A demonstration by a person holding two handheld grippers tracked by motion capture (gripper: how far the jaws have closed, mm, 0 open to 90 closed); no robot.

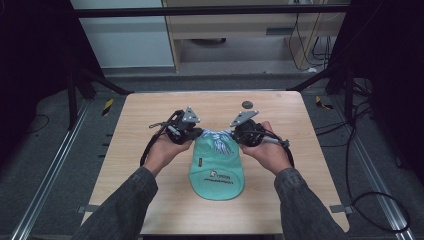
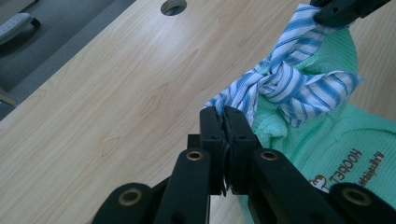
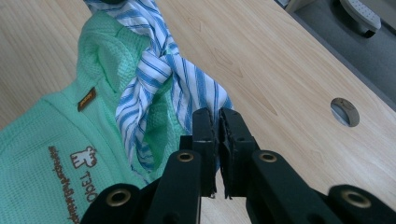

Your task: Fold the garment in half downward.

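Observation:
A mint-green waffle-knit bib [image 1: 217,172] with brown print lies flat in the middle of the table. Its two blue-and-white striped straps are tied in a knot [image 2: 280,84] at its far end, also seen as the knot [image 3: 156,58] in the right gripper view. My left gripper [image 1: 198,133] comes in from the left and is shut on one strap's end [image 2: 233,100], jaws [image 2: 224,114] pressed together. My right gripper [image 1: 234,134] comes in from the right, shut [image 3: 218,116] on the other strap's end [image 3: 201,93]. Both straps run fairly taut from the knot.
The wooden table [image 1: 150,130] has a round cable hole [image 1: 247,104] near its far edge, past the right gripper. Dark frame legs and loose cables stand on the grey floor around it. Bare wood lies left and right of the bib.

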